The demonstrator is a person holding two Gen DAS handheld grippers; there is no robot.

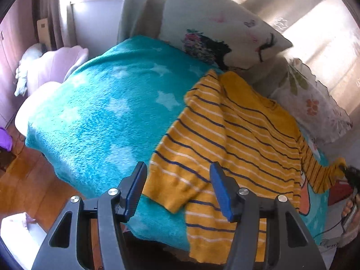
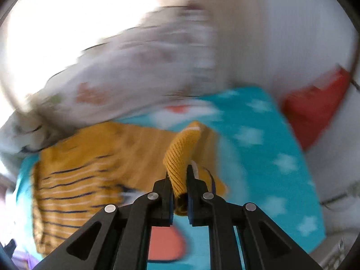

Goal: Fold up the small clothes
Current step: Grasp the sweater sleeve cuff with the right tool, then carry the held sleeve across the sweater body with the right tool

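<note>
My right gripper (image 2: 178,186) pinches the ribbed cuff of the mustard-yellow knitted sweater with navy and white stripes (image 1: 243,139). My left gripper (image 1: 177,186) hangs spread above its hem, touching nothing, on the turquoise star-patterned fleece blanket (image 1: 108,112).

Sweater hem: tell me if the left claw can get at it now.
Probably yes. The left claw is open above the sweater hem, nothing between them; the right claw grips only the cuff.
</note>
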